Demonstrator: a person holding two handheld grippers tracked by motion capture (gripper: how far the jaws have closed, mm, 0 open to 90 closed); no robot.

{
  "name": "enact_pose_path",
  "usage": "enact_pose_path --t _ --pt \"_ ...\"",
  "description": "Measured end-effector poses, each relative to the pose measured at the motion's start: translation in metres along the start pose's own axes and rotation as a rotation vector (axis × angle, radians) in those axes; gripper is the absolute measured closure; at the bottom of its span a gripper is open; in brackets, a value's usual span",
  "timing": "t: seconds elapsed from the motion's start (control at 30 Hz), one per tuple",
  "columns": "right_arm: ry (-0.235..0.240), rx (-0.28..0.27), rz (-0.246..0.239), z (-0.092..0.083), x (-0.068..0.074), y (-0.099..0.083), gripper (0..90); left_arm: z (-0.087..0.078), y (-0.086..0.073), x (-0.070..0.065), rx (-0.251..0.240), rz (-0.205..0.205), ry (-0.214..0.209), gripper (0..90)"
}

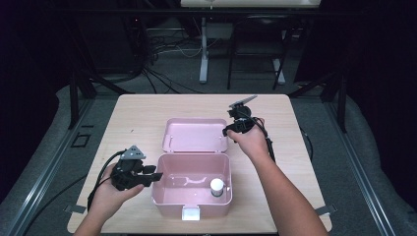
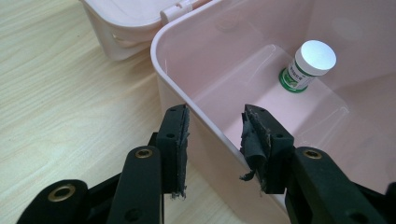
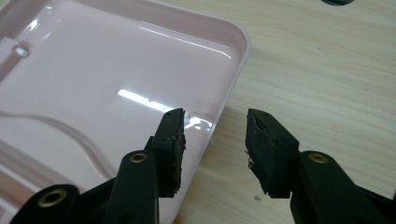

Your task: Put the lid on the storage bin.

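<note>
An open pink box stands on the wooden table, its lid lying flat behind it. A small white-capped bottle with a green label stands inside, near the front right corner. My left gripper is at the box's left wall. In the left gripper view the left gripper straddles that wall, one jaw outside and one inside, pads apart from it, with the bottle beyond. My right gripper is at the lid's right edge. In the right gripper view the right gripper straddles the lid's rim, open.
A white latch hangs at the box's front, close to the table's near edge. Bare wood lies left, right and behind the box. Beyond the table are cables and furniture legs on the floor.
</note>
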State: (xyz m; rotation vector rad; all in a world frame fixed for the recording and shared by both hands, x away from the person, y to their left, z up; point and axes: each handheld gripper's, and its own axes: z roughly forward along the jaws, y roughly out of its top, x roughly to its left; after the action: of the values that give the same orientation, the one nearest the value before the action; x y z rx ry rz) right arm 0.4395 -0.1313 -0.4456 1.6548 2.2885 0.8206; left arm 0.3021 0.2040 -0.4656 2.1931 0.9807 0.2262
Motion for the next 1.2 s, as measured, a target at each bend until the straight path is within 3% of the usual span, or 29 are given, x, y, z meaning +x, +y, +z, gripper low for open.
enact_pose_path --t 0.1,0.2,0.23,0.37,0.67,0.87,1.03,1.2 --pt "-0.012 -0.007 0.013 0.002 -0.002 0.002 57.6 0.000 0.000 0.000 0.001 -0.004 0.001 61.2" --pt "-0.021 -0.011 0.022 0.003 -0.002 0.005 62.4 0.000 0.000 -0.001 -0.001 -0.005 0.003 61.3" --pt "-0.048 -0.025 0.020 0.003 -0.002 0.007 65.9 0.000 0.000 -0.001 0.001 -0.006 0.004 61.4" --pt "-0.062 -0.037 0.039 0.006 -0.002 0.011 68.1 0.000 0.000 -0.001 0.000 -0.009 0.005 61.5" --pt "-0.070 0.011 0.074 0.018 0.005 0.019 77.8 0.000 0.000 0.000 -0.004 -0.014 0.004 61.9" --pt "-0.089 0.030 0.095 0.025 0.003 0.020 78.8 0.001 0.000 0.000 -0.007 -0.019 0.006 62.2" --pt "-0.075 0.047 0.128 0.028 0.001 0.021 80.5 0.001 0.000 0.000 -0.007 -0.020 0.006 62.3" --pt "-0.089 0.057 0.126 0.030 0.001 0.020 82.3 0.001 0.000 -0.001 -0.005 -0.023 0.010 62.6"
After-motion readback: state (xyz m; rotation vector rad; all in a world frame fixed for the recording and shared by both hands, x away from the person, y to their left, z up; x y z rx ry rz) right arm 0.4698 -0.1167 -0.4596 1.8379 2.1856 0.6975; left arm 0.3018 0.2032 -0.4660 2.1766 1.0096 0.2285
